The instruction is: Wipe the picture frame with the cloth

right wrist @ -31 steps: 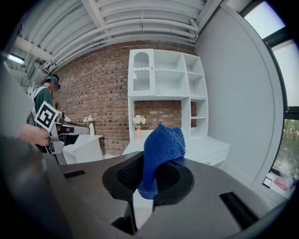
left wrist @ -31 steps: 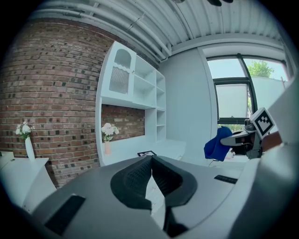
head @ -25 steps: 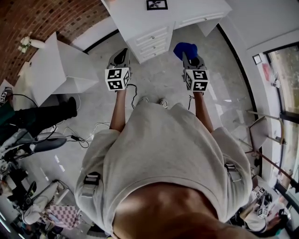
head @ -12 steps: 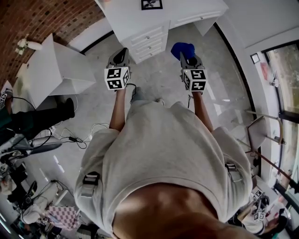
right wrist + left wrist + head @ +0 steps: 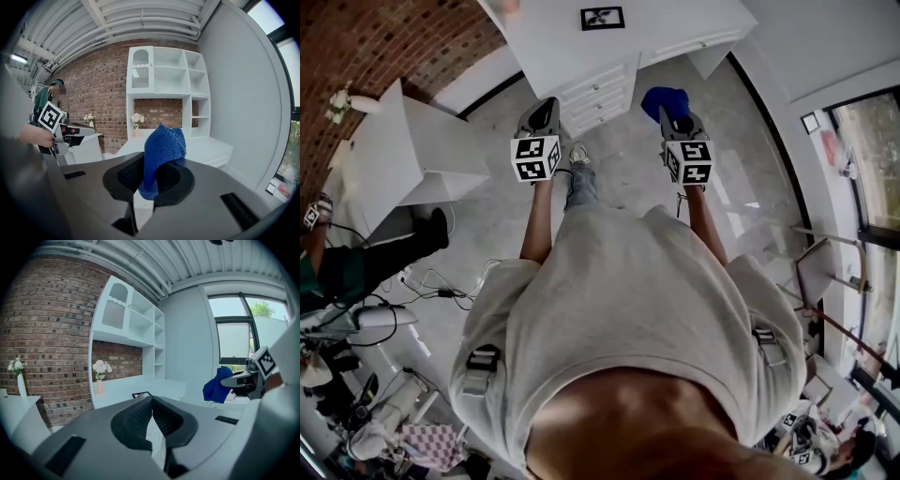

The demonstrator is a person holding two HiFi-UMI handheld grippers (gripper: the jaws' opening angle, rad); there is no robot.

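Observation:
A small black picture frame (image 5: 602,17) lies on the white desk (image 5: 553,42) ahead of me; the left gripper view shows the frame (image 5: 140,394) on the desk top. My left gripper (image 5: 544,105) is held in the air short of the desk, jaws shut with nothing in them (image 5: 151,400). My right gripper (image 5: 667,112) is level with it, shut on a blue knitted cloth (image 5: 666,97). That cloth (image 5: 161,145) bulges up out of the jaws (image 5: 152,164). Both grippers are well short of the frame.
The desk has drawers (image 5: 602,86) facing me and a white shelf unit (image 5: 136,333) above it. A vase of flowers (image 5: 99,379) stands on the desk. A low white cabinet (image 5: 403,141) is on the left. A person (image 5: 356,253) and floor cables (image 5: 441,277) are at far left.
The desk and frame have come closer as I step forward; a foot now shows between the grippers. Both grippers keep their pose, and the cloth stays held.

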